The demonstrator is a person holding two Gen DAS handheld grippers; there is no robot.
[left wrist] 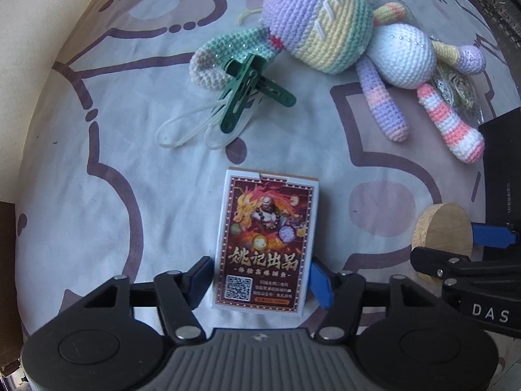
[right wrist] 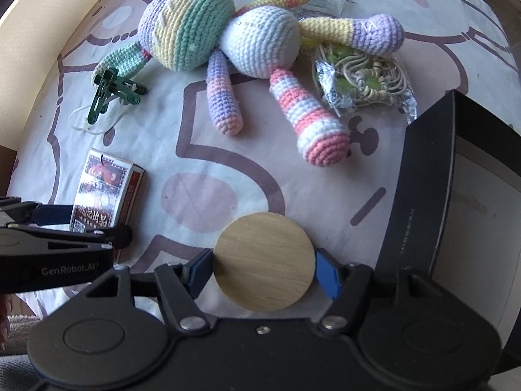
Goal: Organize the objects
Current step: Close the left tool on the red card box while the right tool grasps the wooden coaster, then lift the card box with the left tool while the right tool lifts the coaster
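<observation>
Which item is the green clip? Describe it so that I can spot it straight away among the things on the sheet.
Start at the crochet rabbit lying on the cartoon-print sheet, and follow its mint-green ear down to the tip. The dark green clothes peg sits at that ear's end, on top of a clear plastic loop. It is the only hard, dark green thing there.

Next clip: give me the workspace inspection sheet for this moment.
Surface: cartoon-print cloth.
Job's things: card box between left tool's pads; wooden disc between right tool's pads; crochet doll, green clip lying loose.
Clutter: clear loops under clip; wrapped bead bundle.
Grippers: left tool closed on box; right tool closed on disc.
Cables: nothing seen.
Surroundings: black box at right.
</observation>
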